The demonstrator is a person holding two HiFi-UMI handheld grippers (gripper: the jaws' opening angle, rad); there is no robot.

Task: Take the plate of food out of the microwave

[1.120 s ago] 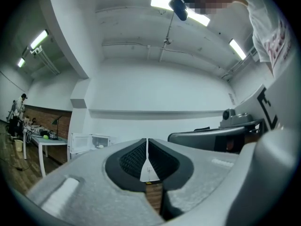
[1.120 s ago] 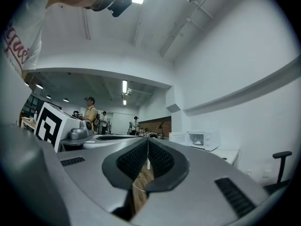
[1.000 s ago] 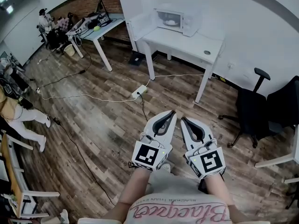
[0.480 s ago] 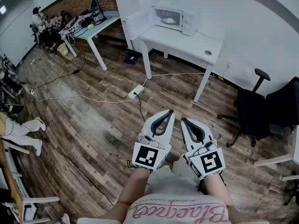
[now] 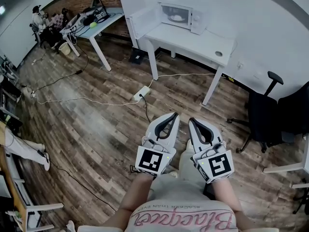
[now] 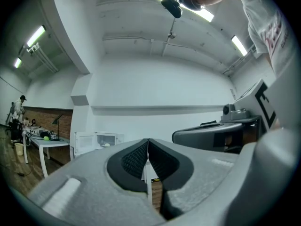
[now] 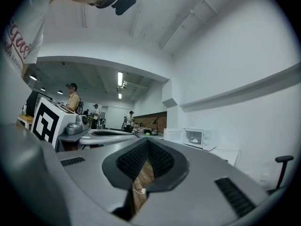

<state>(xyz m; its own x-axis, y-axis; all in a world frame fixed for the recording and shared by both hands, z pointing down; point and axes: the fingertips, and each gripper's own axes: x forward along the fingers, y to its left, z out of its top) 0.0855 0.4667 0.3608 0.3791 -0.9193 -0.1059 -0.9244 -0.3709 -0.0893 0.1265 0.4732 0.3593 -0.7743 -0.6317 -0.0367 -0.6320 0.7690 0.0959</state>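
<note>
A white microwave (image 5: 182, 15) stands with its door (image 5: 142, 21) swung open to the left, at the back of a white table (image 5: 193, 38) across the room. Inside it sits a plate of food (image 5: 176, 18), small and pale; it also shows in the left gripper view (image 6: 106, 145) and the right gripper view (image 7: 194, 141). My left gripper (image 5: 174, 115) and right gripper (image 5: 191, 121) are side by side close to my body, above the wooden floor and far from the table. Both are shut, with nothing in them.
A power strip (image 5: 142, 93) and cables lie on the floor between me and the table. A black office chair (image 5: 270, 112) stands at the right. A cluttered desk (image 5: 94, 21) is at the back left. A person's legs (image 5: 21, 146) show at the left edge.
The microwave and table have shifted slightly in the head view as I move. The person at the left has moved farther out of frame. Both grippers stay shut in front of me.
</note>
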